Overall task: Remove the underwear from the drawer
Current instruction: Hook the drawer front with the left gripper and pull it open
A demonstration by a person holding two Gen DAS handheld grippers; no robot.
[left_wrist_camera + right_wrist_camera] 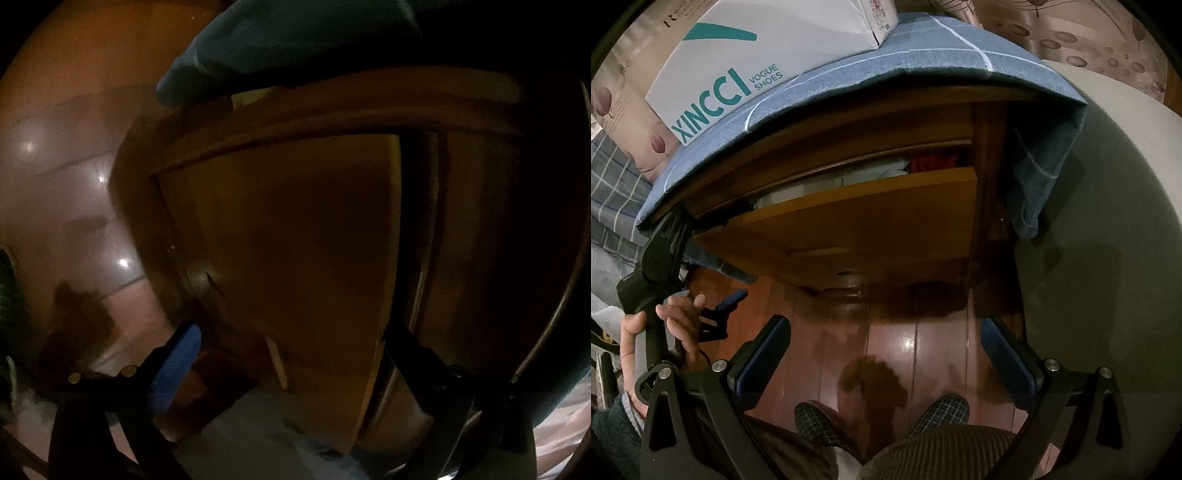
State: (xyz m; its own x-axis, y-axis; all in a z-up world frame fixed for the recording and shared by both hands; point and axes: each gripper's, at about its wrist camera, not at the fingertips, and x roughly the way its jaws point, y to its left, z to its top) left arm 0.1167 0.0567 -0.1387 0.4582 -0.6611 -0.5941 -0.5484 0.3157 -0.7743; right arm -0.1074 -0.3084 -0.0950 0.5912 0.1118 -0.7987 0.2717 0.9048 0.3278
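A wooden drawer (857,218) of a bedside cabinet stands partly pulled out, with white and red folded clothes (886,170) showing in the gap above its front. My right gripper (886,339) is open and empty, held back above the floor in front of the drawer. My left gripper (295,354) is open, its fingers straddling the drawer front (295,240) at the drawer's left end; one finger (177,362) is outside, the other sits behind the panel's edge. It also shows in the right wrist view (665,240), held by a hand.
A blue checked cloth (923,62) covers the cabinet top and hangs over its right side. A white shoe box (746,62) stands on it. Glossy wood floor (923,332) lies below, with the person's slippered feet (820,421) close by. A grey wall (1108,258) is at right.
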